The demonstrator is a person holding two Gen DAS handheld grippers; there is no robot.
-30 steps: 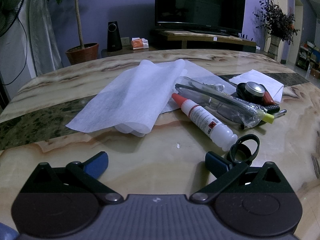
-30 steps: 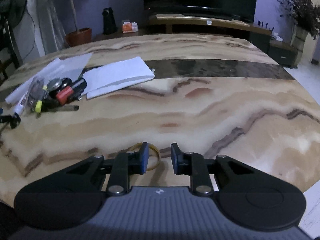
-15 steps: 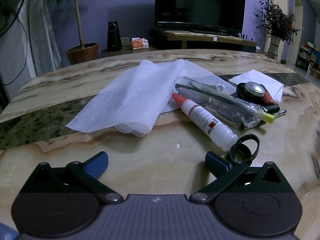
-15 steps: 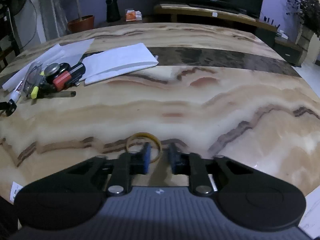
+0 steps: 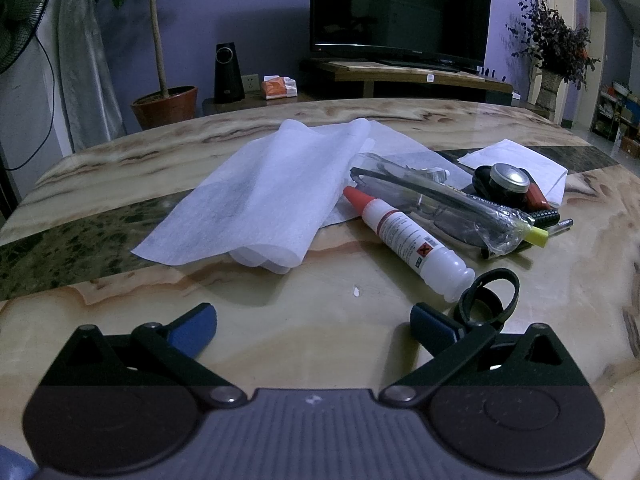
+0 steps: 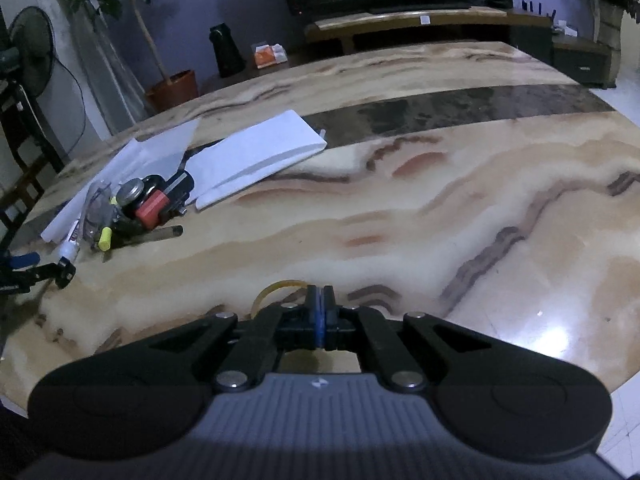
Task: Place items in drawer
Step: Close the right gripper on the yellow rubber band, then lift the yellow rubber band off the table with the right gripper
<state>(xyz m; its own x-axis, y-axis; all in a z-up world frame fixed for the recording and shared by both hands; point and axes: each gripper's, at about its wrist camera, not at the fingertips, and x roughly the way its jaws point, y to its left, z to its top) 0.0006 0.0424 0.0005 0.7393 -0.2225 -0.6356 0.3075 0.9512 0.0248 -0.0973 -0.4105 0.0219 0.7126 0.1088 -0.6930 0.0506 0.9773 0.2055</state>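
Slipping is our worry: right gripper [image 6: 319, 300] is clamped on the thin rubber band [image 6: 272, 291], which may snap free; left gripper [image 5: 314, 324] is apart beside the glue bottle [image 5: 404, 236].

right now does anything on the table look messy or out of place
Yes: the white cloth lies crumpled, partly under a jumbled pile beside it, with the glue bottle tipped on its side. A yellow rubber band sits apart, pinched by the right gripper.
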